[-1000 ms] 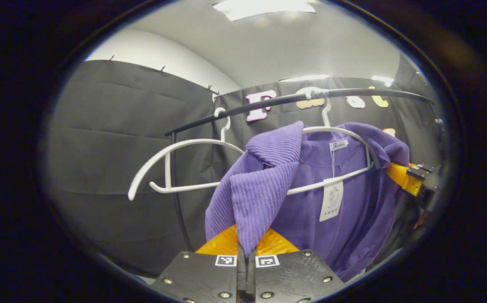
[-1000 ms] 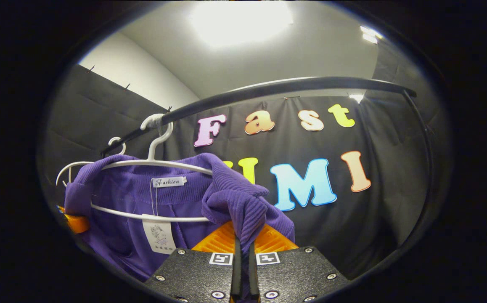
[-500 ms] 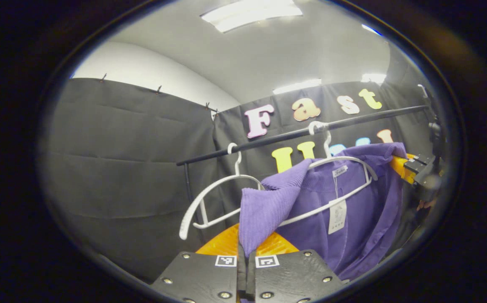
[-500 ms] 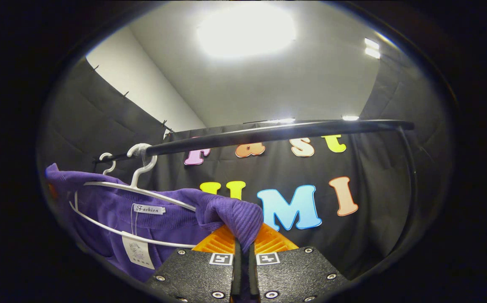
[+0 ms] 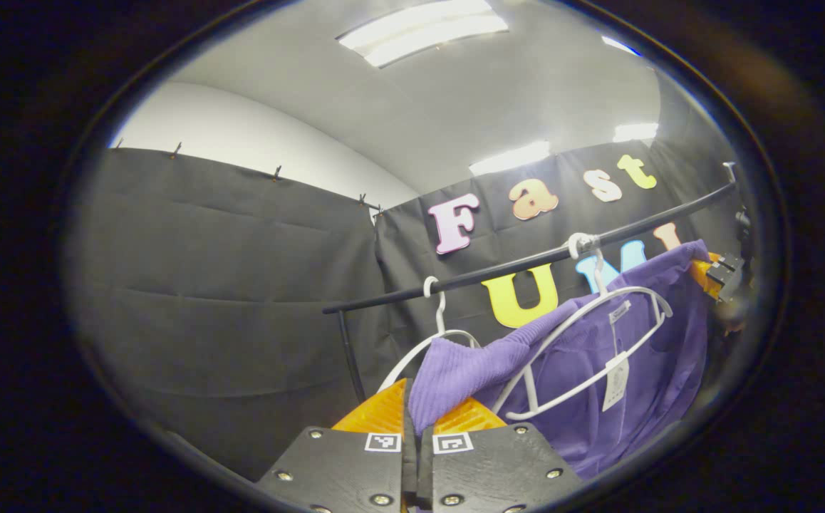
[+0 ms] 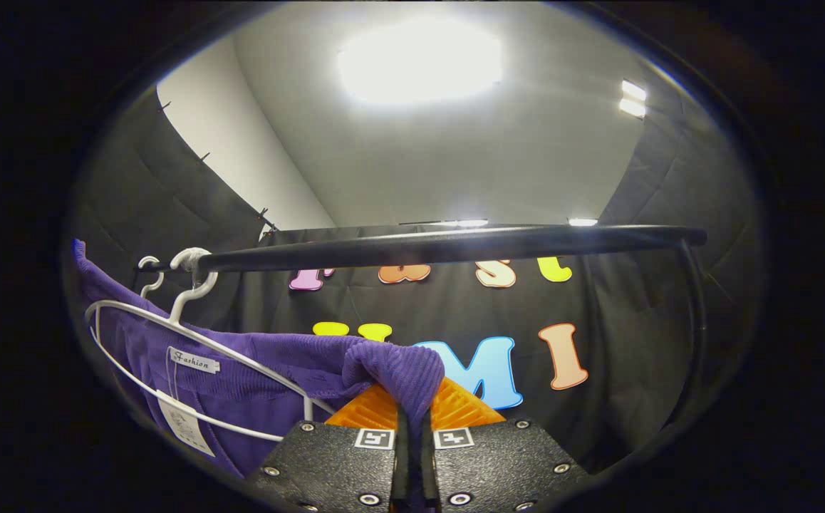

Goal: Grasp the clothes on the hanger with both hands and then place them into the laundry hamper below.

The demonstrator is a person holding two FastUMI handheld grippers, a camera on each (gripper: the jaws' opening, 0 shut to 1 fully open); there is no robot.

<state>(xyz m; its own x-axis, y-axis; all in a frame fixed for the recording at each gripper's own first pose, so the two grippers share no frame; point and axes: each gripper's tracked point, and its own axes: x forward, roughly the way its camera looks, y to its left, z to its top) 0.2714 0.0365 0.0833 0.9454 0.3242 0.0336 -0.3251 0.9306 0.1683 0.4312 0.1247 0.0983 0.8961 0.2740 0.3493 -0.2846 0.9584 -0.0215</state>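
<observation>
A purple ribbed garment (image 5: 619, 370) is stretched between both grippers, drawn off a white hanger (image 5: 590, 335) that hooks on the black rail (image 5: 526, 262). My left gripper (image 5: 418, 427) is shut on one bunched shoulder of the garment. Far right in the left gripper view, the other gripper (image 5: 720, 272) holds the opposite shoulder. In the right gripper view my right gripper (image 6: 411, 420) is shut on a fold of the purple garment (image 6: 256, 370), and the white hanger (image 6: 192, 335) with a white tag (image 6: 183, 426) hangs left, against the cloth.
A second, bare white hanger (image 5: 432, 335) hangs on the rail left of the garment. The rail (image 6: 448, 248) crosses above my right gripper, with its upright post (image 6: 697, 320) at the right. Black cloth walls enclose the booth.
Both grippers have pulled back and down from the rail with the garment's shoulders in them. The cloth has slid off the hanger's arms, and the hanger has tilted.
</observation>
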